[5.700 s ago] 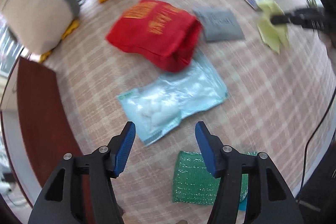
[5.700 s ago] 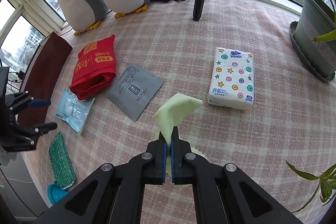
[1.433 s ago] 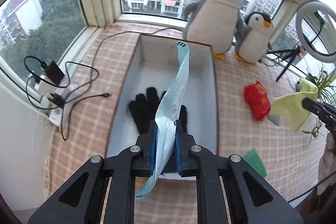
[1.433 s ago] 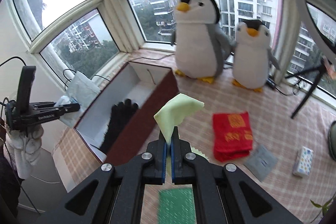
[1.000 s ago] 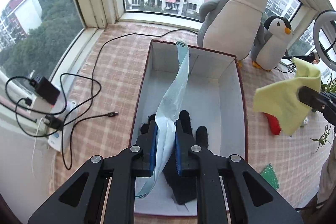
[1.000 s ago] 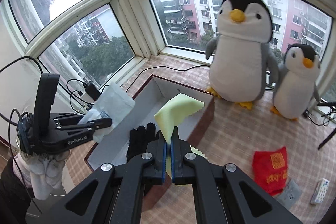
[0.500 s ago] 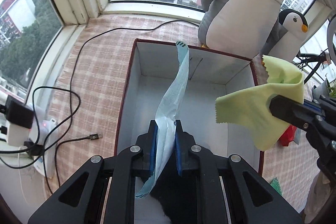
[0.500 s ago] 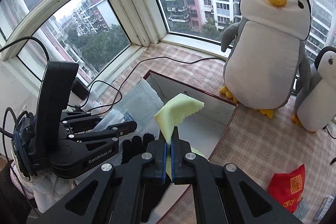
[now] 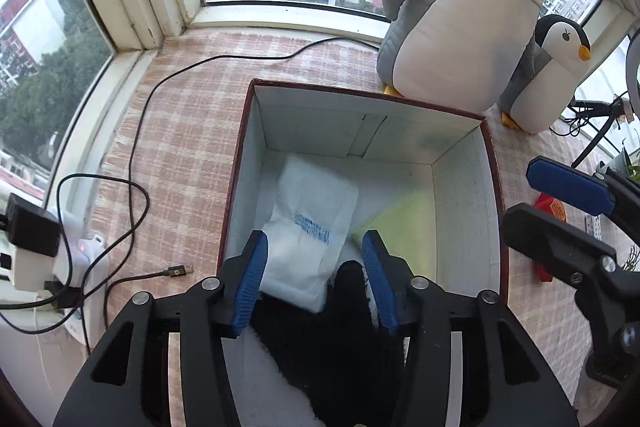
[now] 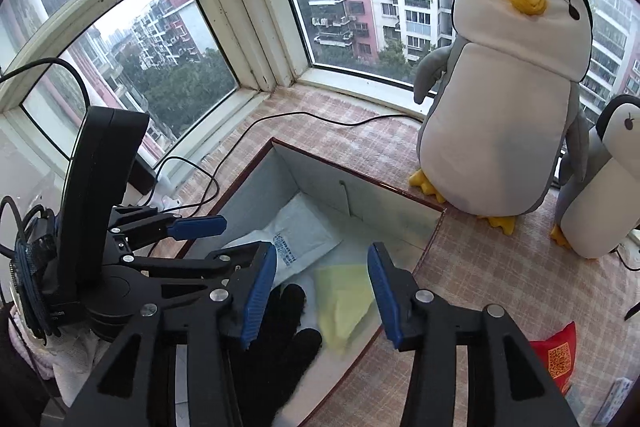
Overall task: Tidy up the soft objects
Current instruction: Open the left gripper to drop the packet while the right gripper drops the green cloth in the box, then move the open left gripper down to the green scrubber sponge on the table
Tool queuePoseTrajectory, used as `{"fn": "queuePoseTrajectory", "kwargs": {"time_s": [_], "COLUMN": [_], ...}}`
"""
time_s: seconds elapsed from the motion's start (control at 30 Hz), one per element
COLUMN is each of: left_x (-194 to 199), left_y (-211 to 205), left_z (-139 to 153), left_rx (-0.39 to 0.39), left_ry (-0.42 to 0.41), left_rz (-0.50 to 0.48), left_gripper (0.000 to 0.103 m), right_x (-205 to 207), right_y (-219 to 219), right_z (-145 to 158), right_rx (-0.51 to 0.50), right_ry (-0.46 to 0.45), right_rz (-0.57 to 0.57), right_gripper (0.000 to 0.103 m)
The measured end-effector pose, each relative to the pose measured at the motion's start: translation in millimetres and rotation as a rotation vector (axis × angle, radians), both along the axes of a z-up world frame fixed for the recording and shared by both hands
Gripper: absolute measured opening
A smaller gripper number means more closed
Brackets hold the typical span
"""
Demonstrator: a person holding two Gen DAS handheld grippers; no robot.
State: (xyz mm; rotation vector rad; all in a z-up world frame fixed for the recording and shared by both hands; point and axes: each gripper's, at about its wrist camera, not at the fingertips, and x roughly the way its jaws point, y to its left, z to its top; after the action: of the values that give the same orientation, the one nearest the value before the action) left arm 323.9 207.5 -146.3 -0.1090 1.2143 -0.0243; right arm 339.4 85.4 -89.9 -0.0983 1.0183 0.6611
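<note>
In our left wrist view, we hold our left gripper (image 9: 316, 279) above the open box (image 9: 460, 187). Its blue jaws have just been opening and now stand apart with nothing pinched between them. The white plastic packet (image 9: 312, 227) lies flat on the box floor. The yellow-green cloth (image 9: 404, 223) lies in the box too, just beside the packet. A black glove (image 9: 340, 339) lies at the near end of the box. Our right gripper (image 9: 560, 211) shows at the right of the box. The big plush penguin (image 9: 460, 15) stands behind the box. In our right wrist view, our right gripper (image 10: 322, 297) also hangs over the box (image 10: 360, 187). Its jaws have just been opening too, and they are empty. The cloth (image 10: 344, 299) lies in the box, next to the glove (image 10: 280, 343) and the packet (image 10: 296, 231). Our left gripper (image 10: 224, 239) is over the near left side of the box.
</note>
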Motion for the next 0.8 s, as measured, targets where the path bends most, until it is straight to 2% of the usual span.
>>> {"fn": "queuePoseTrajectory", "kwargs": {"time_s": [0.33,0.6,0.8], "left_x": [-36.0,-83.5,-127.1], "left_y": [-5.6,-19.6,-35.1], "left_z": [41.5,73.6,85.5], "left_rx": [-0.014,-0.061,-0.101], "left_ry": [-0.08,-0.121,-0.126], "left_rz": [-0.006,-0.026,-0.042], "left_gripper": [0.048,0.048,0.048], "right_x": [-26.3,-61.6,-98.7], "right_y": [-45.0,-125.2,-190.3], "right_z": [26.0,57.5,72.2], "right_rx": [0.036,0.163,0.15], "right_ry": [-0.033,-0.082,-0.096], "right_rz": [-0.015,-0.109,-0.14], "right_gripper": [0.044,0.044,0.045]}}
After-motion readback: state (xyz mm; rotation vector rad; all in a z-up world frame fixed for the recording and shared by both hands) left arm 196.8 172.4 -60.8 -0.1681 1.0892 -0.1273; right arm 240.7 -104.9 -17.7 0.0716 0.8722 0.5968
